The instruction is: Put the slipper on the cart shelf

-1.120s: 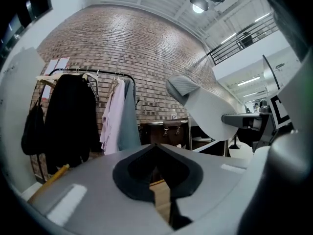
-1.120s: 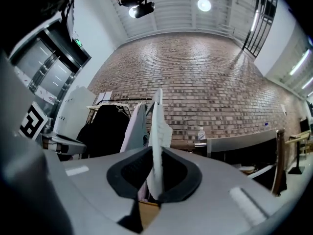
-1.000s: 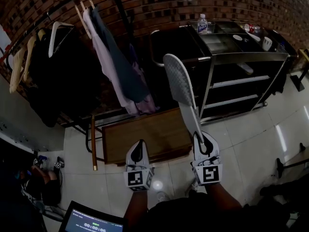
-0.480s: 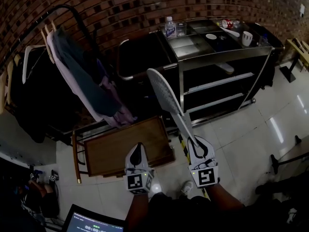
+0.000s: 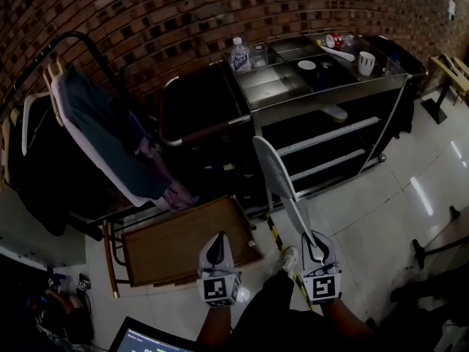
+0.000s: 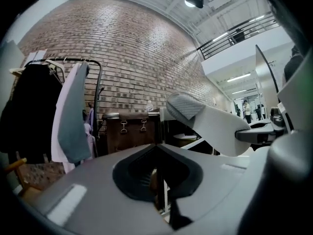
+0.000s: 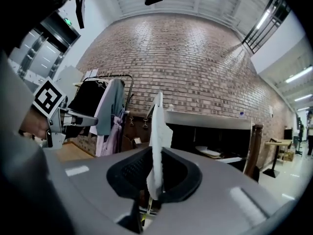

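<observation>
Slipper: the white slipper (image 5: pixel 281 185) is in the air at the centre of the head view, well short of the cart (image 5: pixel 399 79), which fills the upper right
Right gripper: the right gripper (image 5: pixel 316 246) has its fingers clamped on one thin end of the slipper, and the rest stands out long and free toward the cart
Left gripper: the left gripper (image 5: pixel 215 252) is at the lower middle with its fingers together on nothing
Grip risk: the hold is narrow and at the very end, so a quick swing could pivot the slipper in the fingers or pull it loose onto the floor
Entry risk: the shelves (image 5: pixel 333 133) sit in low gaps behind a steel post, so if the far tip goes in tilted it may catch the post or a shelf edge
Shelf risk: a pale item (image 5: pixel 335 113) already lies on one shelf, possibly another slipper though the view is too small to tell, and a careless push could shove it back or off
Top risk: coming in too high could knock the bottle (image 5: pixel 239 54) or the cup (image 5: pixel 366 62) on the cart top
Side risk: the clothes rack (image 5: pixel 88 141) at the left is near enough to snag a wide swing
</observation>
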A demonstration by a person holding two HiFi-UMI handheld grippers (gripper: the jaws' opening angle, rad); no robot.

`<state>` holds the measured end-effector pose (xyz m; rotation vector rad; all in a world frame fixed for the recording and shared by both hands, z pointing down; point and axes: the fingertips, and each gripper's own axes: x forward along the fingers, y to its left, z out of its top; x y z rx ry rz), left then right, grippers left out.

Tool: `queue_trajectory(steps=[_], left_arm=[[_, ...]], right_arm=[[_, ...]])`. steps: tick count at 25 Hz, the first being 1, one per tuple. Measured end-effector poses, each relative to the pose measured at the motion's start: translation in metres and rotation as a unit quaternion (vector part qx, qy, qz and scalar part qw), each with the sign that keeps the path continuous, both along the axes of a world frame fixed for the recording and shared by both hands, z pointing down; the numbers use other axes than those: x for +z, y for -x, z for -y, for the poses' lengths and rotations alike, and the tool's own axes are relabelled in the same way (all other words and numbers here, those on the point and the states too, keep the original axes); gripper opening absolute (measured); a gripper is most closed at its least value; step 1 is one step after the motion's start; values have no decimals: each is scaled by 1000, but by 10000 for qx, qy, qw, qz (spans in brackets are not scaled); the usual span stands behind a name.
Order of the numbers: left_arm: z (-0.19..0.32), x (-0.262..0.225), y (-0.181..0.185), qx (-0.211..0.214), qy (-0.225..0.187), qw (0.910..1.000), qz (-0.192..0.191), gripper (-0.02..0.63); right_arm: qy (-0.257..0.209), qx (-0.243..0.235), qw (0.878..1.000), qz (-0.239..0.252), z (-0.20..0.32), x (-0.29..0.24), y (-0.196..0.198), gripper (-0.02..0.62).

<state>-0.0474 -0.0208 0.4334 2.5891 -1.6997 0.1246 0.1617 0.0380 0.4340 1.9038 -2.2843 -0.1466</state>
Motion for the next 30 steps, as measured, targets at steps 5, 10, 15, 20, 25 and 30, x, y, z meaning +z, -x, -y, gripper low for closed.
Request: queue_trajectory(steps=[5,10,15,20,25,30], left_arm=[[31,-10,-45,248,-134,9996,-75,11],[58,-3,-72,241,-77,9992,-299,11],[78,11,-91,227,168,9986,-439,11],[106,30,-105,116,290,9987,-415,11],[130,35,-113,-86,325,9981,-518,11],[151,41,-122,-143,410,9969,-652,11]], right_arm=[[422,79,9988,-218,17,31,-22,40],[924,202,9952,-230,36,62,-54,40],[1393,357,9896,-24,69,90,-79,39],[1672,348,9851,209,109,104,-90,38],[1823,239,9814,553,157,102,-100,38],[1906,135,9785,781,205,101,-104,37]])
